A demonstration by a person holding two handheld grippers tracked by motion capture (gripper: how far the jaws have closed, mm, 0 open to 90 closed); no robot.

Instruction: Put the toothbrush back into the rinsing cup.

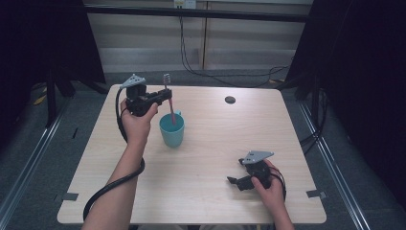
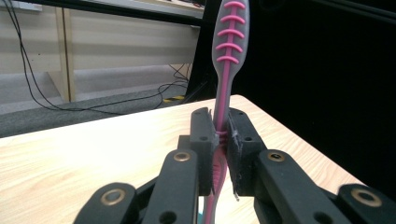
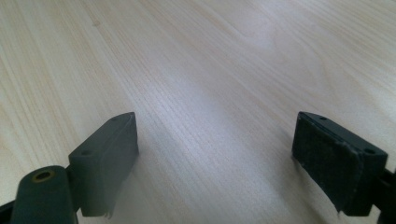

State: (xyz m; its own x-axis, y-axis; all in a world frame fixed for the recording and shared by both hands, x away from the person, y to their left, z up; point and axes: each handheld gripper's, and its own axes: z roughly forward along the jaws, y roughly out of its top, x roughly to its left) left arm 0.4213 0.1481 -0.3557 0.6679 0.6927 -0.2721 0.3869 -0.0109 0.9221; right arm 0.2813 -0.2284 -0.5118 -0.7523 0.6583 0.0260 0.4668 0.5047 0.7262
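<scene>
A: Far left first, what's there?

B: Left tool (image 1: 165, 96), held up over the back left part of the surface (image 1: 215, 143). It's clamped tight on a pink toothbrush (image 1: 169, 103).

A: Where on the brush?

B: On the handle, below the head. In the left gripper view the two black pads pinch the pink stem of the toothbrush (image 2: 227, 70) between them, and the ribbed back of the head stands up above the left tool (image 2: 219, 135).

A: Brush upright?

B: Nearly, leaning a little. Bristle end on top, lower end down inside a teal cup (image 1: 172, 130).

A: Does the brush touch the cup's bottom?

B: Can't tell, the cup wall hides it.

A: Cup's spot?

B: Standing upright on the surface, just right of the left hand (image 1: 135, 125), left of centre.

A: Further right?

B: A small dark round hole (image 1: 230, 99) near the back edge. Then the right tool (image 1: 234, 172) at the front right, low by the wood, well apart from the cup.

A: Its state?

B: Spread wide, holding nothing. The right gripper view has bare wood grain between the pads of the right tool (image 3: 215, 158).
</scene>
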